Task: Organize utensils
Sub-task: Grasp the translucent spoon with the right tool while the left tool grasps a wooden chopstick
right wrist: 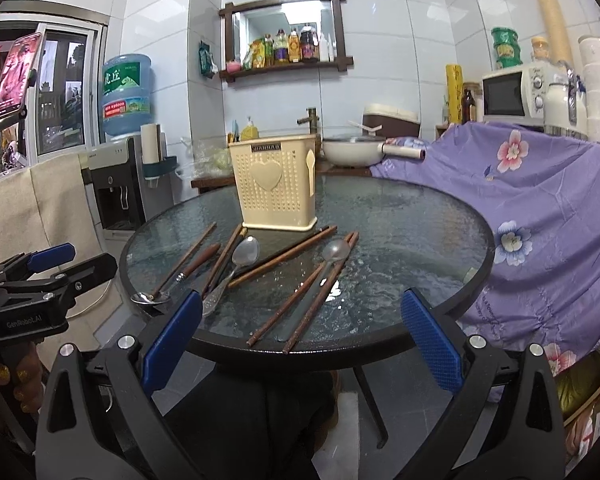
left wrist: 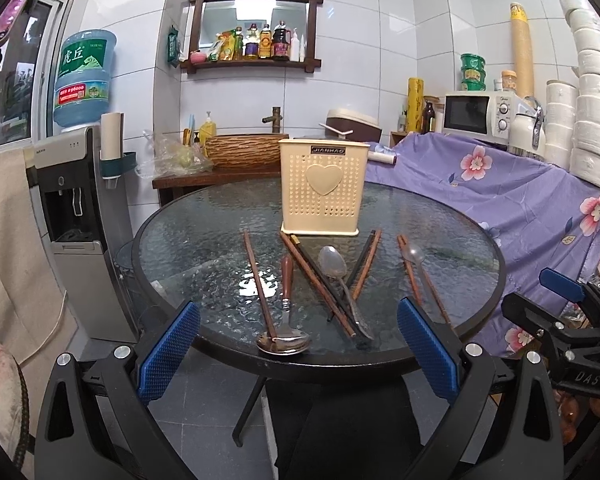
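Note:
A cream perforated utensil holder (left wrist: 322,188) (right wrist: 274,182) with a heart on its front stands upright on the round glass table (left wrist: 204,216) (right wrist: 412,216). In front of it lie several brown chopsticks (left wrist: 258,280) (right wrist: 292,254), a wooden-handled spoon (left wrist: 286,316) (right wrist: 176,280), a metal spoon (left wrist: 334,266) (right wrist: 242,258) and a clear plastic spoon (left wrist: 414,256) (right wrist: 334,252). My left gripper (left wrist: 298,350) hangs open just off the table's near edge, level with the wooden-handled spoon. My right gripper (right wrist: 300,338) is open too, near the edge by two chopsticks (right wrist: 300,312). Neither holds anything.
A purple flowered cloth (left wrist: 512,200) (right wrist: 540,208) covers furniture to the right. A water dispenser (left wrist: 74,200) (right wrist: 116,184) stands on the left, a counter with a basket sink (left wrist: 244,152) and a pan (right wrist: 350,152) behind. A person's hand (right wrist: 16,384) grips the left tool's handle.

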Tool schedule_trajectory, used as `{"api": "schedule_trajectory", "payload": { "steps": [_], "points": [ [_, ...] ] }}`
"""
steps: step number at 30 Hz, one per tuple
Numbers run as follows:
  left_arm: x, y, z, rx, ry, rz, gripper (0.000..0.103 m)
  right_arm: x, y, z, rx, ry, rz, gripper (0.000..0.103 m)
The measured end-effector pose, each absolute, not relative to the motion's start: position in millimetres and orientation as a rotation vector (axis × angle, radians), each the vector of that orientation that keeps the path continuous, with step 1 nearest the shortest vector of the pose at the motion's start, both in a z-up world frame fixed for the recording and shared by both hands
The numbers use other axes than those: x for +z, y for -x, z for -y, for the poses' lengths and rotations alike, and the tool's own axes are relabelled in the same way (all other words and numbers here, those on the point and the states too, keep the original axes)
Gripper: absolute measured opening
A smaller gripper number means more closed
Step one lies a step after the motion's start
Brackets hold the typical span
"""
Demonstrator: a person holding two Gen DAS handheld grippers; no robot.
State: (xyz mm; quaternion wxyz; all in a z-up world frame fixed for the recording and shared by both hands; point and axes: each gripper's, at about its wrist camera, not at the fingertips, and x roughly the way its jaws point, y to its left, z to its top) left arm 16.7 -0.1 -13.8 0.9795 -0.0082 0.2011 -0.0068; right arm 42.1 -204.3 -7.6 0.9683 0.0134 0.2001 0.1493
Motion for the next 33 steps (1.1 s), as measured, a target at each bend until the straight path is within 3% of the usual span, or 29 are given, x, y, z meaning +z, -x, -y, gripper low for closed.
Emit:
{"api": "schedule_trajectory", "payload": {
  "steps": [7,15,27,33],
  "points": [
    [-16.6,-50.1,-22.3,0.025,0.036,-0.511,0.097,-12.9,-85.9,212.8,0.290,-0.035,-0.507,0.097],
    [-18.3,-92.2,-46.8,0.056,0.037,-0.589,0.096,-12.6,-143.9,210.5,0.303,-0.031,-0.615,0.083],
    [-31.3,-153.2,-76.6,0.032,0.099,-0.735,0.070,-28.0,-201.0,184.9,0.272,0.049,-0.771,0.060],
    [-33.3,-179.2,-81.3,0.025,0.080,-0.759,0.065,-32.4,-226.7,176.4,0.243,0.067,-0.822,0.055]
  ]
}}
